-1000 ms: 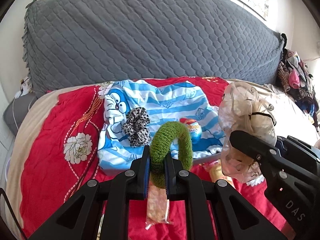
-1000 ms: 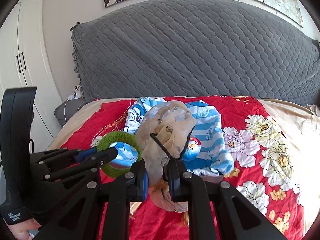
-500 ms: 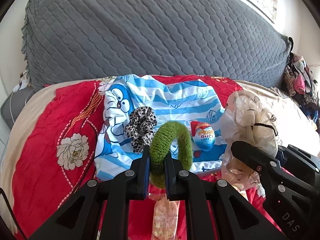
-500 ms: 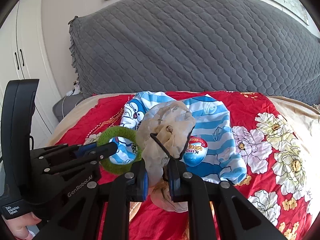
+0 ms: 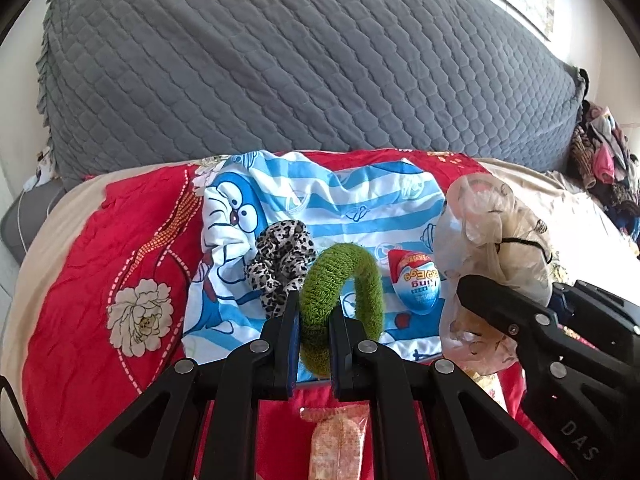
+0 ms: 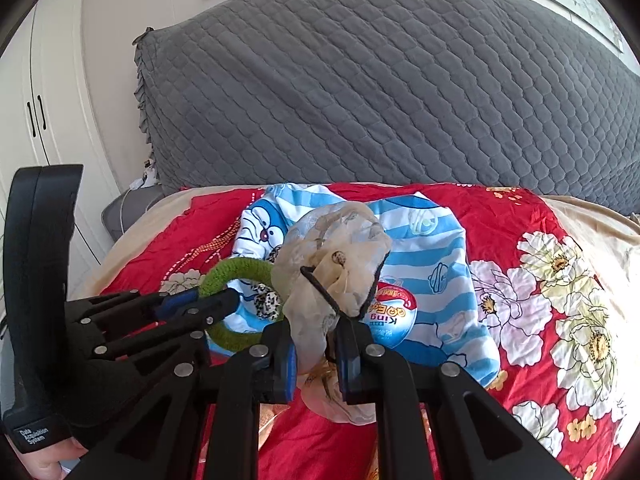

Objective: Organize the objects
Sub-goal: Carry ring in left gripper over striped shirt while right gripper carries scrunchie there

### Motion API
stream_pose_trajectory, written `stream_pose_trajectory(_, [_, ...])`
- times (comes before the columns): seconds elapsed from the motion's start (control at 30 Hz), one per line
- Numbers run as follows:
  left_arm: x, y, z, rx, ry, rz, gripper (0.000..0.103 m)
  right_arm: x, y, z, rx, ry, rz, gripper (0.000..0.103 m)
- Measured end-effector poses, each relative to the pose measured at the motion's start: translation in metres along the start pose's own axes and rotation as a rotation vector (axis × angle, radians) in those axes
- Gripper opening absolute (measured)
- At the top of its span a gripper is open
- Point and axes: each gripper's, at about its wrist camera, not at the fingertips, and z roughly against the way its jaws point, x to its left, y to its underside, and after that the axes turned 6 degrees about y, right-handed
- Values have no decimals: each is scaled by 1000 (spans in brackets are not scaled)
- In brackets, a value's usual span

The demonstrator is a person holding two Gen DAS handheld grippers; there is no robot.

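Over the bed, L gripper [image 5: 314, 334] pinches the green hair ring [image 5: 340, 300], R gripper [image 6: 316, 354] pinches the beige scrunchie [image 6: 332, 264]. Carrying step, I think. Next: lower both onto the blue shirt [image 5: 352, 200] w/ the spotty scrunchie [image 5: 280, 256], let go.

Both wrist fisheye cameras are looking forward and downward along their black fingers, sitting close above the red floral bedspread [image 5: 72, 280] and facing the grey quilted headboard cover [image 6: 380, 92]. Both are sharing the blue-and-white striped cartoon cloth [image 5: 320, 200] [image 6: 432, 264], each catching the other gripper at its edge.
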Motion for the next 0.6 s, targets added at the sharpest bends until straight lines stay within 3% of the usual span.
stream_pose_trajectory(0.6, [9, -11, -15, 8, -14, 17, 12, -10, -12, -25, 40, 4, 20, 15])
